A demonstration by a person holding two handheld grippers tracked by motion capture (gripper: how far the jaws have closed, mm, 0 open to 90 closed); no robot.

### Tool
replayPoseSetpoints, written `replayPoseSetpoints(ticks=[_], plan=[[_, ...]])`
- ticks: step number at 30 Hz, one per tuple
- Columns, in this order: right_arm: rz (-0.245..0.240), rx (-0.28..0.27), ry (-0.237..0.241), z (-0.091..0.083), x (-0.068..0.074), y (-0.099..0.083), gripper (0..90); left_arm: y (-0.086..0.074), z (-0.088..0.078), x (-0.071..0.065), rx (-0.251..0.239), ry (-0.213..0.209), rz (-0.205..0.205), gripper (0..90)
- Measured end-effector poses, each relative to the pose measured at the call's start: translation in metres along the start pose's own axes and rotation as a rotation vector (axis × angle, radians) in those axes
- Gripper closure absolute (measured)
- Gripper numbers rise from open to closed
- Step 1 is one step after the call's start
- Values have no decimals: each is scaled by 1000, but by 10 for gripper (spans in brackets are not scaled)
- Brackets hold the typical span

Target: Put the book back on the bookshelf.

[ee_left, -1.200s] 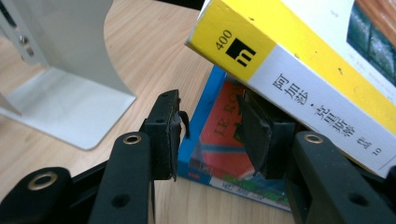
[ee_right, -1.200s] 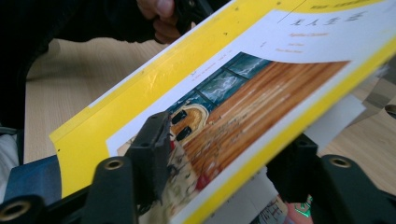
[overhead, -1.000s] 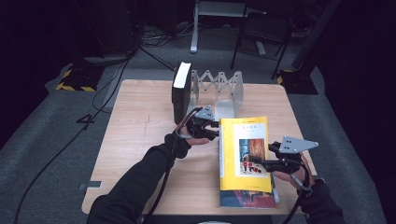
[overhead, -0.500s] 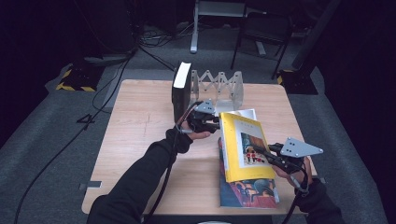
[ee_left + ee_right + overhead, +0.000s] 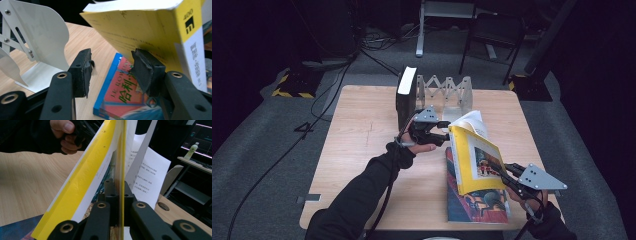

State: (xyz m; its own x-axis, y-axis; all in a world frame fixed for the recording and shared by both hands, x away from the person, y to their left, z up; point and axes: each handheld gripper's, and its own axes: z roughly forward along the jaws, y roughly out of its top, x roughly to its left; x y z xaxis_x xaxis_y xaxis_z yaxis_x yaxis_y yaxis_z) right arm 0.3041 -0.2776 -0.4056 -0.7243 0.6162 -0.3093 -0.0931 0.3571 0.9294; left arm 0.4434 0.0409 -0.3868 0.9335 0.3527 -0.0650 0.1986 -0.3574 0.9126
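Yellow book (image 5: pixel 474 160) tilting up off blue book (image 5: pixel 472 205); we are clamping its cover in right gripper (image 5: pixel 507 170); left gripper (image 5: pixel 111 68) released, jaws just widening beside it.

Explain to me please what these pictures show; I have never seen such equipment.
A person at a light wooden table holds a hand-held gripper in each hand. One picture looks down from above; the other two come from cameras riding on each tool. The right hand-held gripper is shut on the cover of a yellow paperback book, tilting it up. The left hand-held gripper has just been opening; its jaws stand apart at the book's spine. Beneath lies a blue illustrated book. Behind stand a white metal folding book rack and a black upright book.
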Motion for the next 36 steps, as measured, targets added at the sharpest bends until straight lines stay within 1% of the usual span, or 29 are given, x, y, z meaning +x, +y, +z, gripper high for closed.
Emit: replayPoseSetpoints(ticks=[1,2,3,4,5,6,7,9,10,12,13,14,15,19,21,23,26,27,29,30,31,32,34,36], plan=[[5,-4,-4,-1,0,-1,879,-3,-1,-2,15,-3,-1,428],[12,-4,1,-1,0,-2,879,-6,-2,-4,29,-13,-3,415],[18,-7,-4,-1,-1,-3,879,-10,-3,-7,43,-14,5,390],[22,-7,-5,-1,-1,-4,879,-10,-3,-7,43,-14,5,367],[22,-7,-5,-1,-1,-4,879,-15,-4,-12,59,-18,15,367],[24,-4,-6,-1,-2,-5,879,-20,-5,-17,62,-33,3,356],[30,-4,-11,-2,-2,-7,879,-25,-4,-22,80,-39,-6,346],[46,-8,-10,-2,-4,-9,879,-34,-1,-34,130,-47,14,312],[45,-8,-12,-2,-4,-9,878,-40,1,-42,156,-60,31,307],[36,-3,-18,-1,-3,-9,878,-48,3,-52,198,-85,38,296],[37,-4,-19,-1,-3,-9,878,-51,4,-57,203,-98,29,276],[37,-5,-19,-1,-3,-9,878,-51,4,-57,203,-98,29,272],[37,-5,-19,-1,-3,-9,878,-54,4,-60,213,-107,27,272],[36,-8,-23,-1,-3,-10,878,-62,10,-73,206,-164,-29,244],[35,-8,-22,0,-3,-10,878,-64,15,-79,199,-181,-45,230],[34,-8,-22,0,-3,-10,877,-64,22,-85,193,-168,-55,224],[32,-10,-18,-1,-3,-10,877,-62,32,-86,174,-156,-78,233],[31,-11,-16,-1,-3,-10,877,-60,34,-85,158,-149,-78,236],[29,-14,-11,-1,-3,-10,876,-57,37,-82,130,-155,-91,222],[28,-14,-11,-1,-2,-10,876,-55,39,-82,118,-148,-92,249],[28,-15,-9,-1,-3,-10,876,-52,41,-81,106,-131,-80,279],[29,-16,-9,-1,-3,-10,876,-51,42,-81,105,-123,-76,276],[28,-16,-5,-1,-3,-10,874,-49,45,-77,99,-126,-88,275],[33,-20,-4,-1,-3,-10,873,-47,46,-73,78,-111,-98,287]])
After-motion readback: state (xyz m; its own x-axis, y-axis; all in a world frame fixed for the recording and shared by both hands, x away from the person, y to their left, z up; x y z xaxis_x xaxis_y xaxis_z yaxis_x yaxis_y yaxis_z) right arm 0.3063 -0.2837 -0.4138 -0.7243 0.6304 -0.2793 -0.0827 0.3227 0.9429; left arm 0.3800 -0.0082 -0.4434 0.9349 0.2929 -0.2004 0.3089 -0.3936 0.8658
